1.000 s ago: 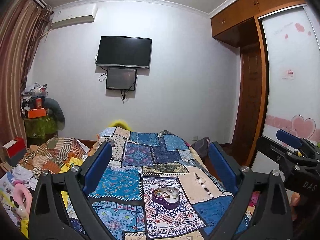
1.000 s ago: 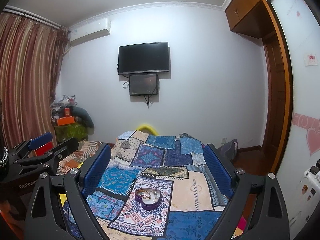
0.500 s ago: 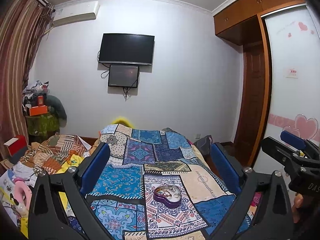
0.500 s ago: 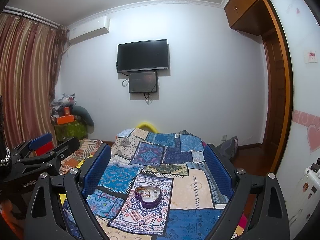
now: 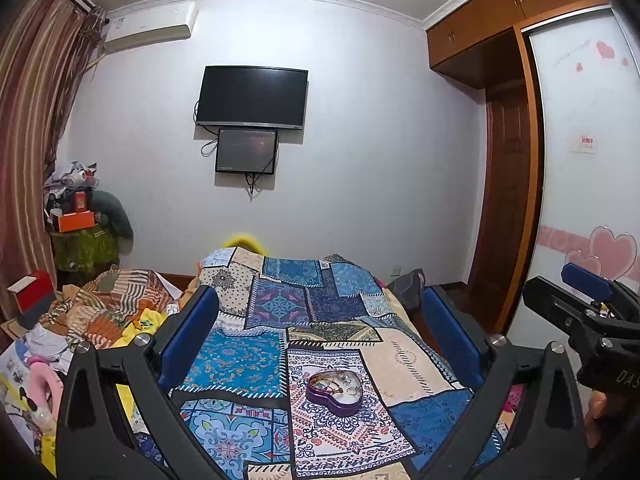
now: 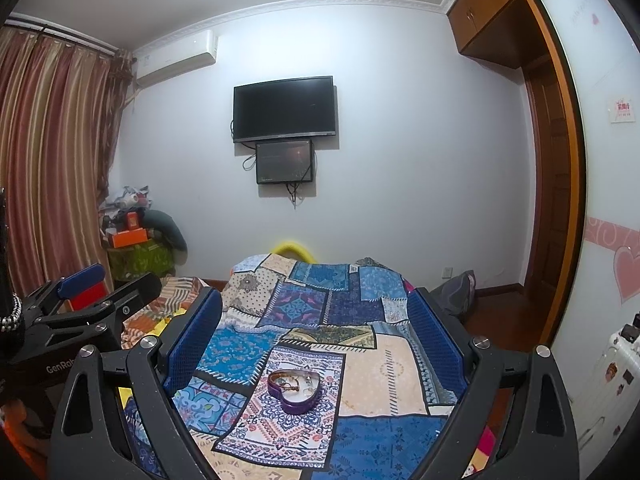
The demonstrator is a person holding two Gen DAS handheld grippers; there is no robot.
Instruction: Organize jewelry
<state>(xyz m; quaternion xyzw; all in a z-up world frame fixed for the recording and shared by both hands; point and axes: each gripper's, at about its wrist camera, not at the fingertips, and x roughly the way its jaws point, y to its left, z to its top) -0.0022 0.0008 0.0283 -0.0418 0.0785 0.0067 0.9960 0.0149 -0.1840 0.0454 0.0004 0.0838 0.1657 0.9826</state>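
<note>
A purple heart-shaped tin [image 5: 335, 390] with small jewelry pieces inside lies open on the patchwork bedspread [image 5: 248, 364]; it also shows in the right wrist view [image 6: 295, 391]. My left gripper [image 5: 320, 320] is open and empty, held above and short of the tin. My right gripper [image 6: 316, 320] is open and empty, likewise above the bed before the tin. The right gripper's side shows at the right edge of the left wrist view [image 5: 588, 304]; the left gripper's side shows at the left of the right wrist view [image 6: 84, 300].
A bed fills the middle of the room. Piled clothes and blankets [image 5: 100, 312] lie left of it. A stacked corner table [image 5: 80, 240] stands by the curtains [image 6: 48, 168]. A TV [image 5: 252, 98] hangs on the far wall. A wardrobe [image 5: 584, 184] lines the right side.
Both grippers have tilted slightly upward and drifted; the view shifts a little, with the tin staying put on the bed. Both jaws remain open.
</note>
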